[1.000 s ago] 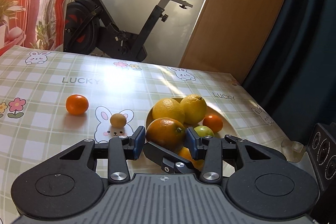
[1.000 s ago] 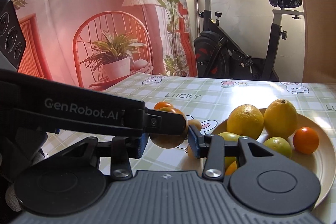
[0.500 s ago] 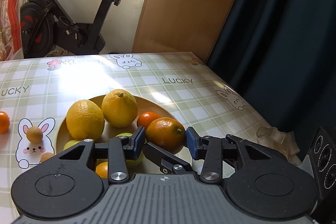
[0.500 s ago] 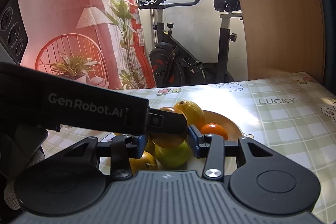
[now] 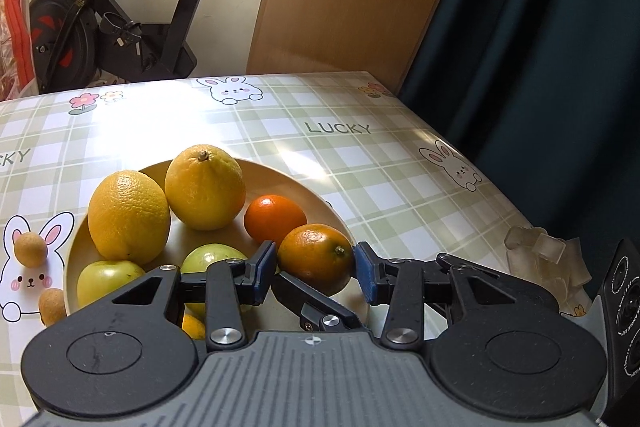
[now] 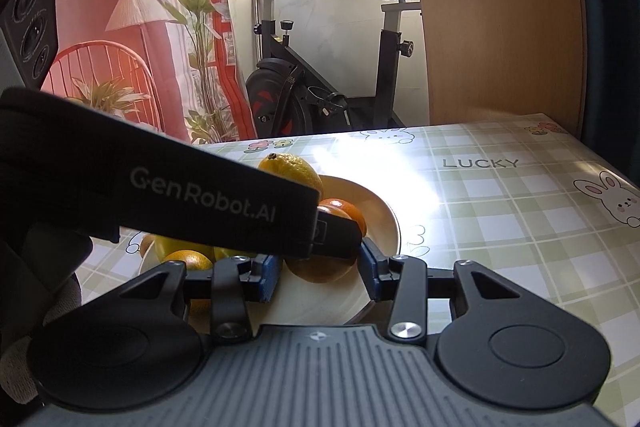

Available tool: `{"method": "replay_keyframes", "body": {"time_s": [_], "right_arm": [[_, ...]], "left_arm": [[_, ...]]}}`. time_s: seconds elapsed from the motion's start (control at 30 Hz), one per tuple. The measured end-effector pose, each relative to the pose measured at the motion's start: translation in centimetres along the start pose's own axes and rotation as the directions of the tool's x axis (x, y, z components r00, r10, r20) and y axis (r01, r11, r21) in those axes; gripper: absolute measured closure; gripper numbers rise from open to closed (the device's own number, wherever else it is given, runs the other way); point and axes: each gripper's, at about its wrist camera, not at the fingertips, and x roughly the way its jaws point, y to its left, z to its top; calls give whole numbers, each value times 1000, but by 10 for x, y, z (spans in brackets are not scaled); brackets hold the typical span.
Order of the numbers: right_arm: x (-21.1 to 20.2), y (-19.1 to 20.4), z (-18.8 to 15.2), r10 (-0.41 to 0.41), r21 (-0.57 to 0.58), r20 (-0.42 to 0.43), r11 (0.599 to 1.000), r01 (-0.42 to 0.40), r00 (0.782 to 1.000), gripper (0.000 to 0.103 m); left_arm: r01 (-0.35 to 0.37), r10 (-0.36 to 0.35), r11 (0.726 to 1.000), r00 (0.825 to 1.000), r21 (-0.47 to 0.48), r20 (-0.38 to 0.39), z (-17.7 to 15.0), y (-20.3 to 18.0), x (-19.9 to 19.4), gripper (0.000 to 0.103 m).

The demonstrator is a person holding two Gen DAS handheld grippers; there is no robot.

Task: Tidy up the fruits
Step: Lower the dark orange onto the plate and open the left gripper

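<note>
In the left wrist view my left gripper (image 5: 315, 269) is shut on an orange (image 5: 315, 259) and holds it over the right side of a tan plate (image 5: 304, 193). The plate holds two lemons (image 5: 204, 187), a small tangerine (image 5: 274, 217) and green fruits (image 5: 110, 277). In the right wrist view my right gripper (image 6: 320, 273) sits around that same orange (image 6: 320, 269), its blue pads (image 6: 269, 273) beside it. The left gripper's black body (image 6: 168, 187) crosses in front and hides part of the plate (image 6: 380, 215).
Two small brown fruits (image 5: 30, 249) lie on the checked tablecloth (image 5: 360, 167) left of the plate. Crumpled clear plastic (image 5: 544, 259) lies at the table's right edge. An exercise bike (image 5: 120, 23) and a wooden panel stand behind the table.
Both grippers have swung right with the orange, from the plate's left side to its right side. The lone tangerine on the cloth has left the view.
</note>
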Motion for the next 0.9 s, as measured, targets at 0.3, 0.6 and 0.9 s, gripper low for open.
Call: {"method": "replay_keyframes", "body": {"time_s": [0.3, 0.6, 0.9], "right_arm": [[6, 0, 1, -4, 11, -33, 1000, 4, 999, 57], [-4, -5, -2, 38, 43, 25, 998, -39, 999, 39], [-8, -5, -2, 68, 47, 47, 996, -70, 997, 37]], "left_arm": [[-5, 5, 1000, 1000, 9, 9, -1, 0, -5, 57], [-30, 35, 998, 995, -54, 90, -10, 7, -40, 53], [-84, 108, 984, 982, -154, 154, -25, 37, -79, 53]]}}
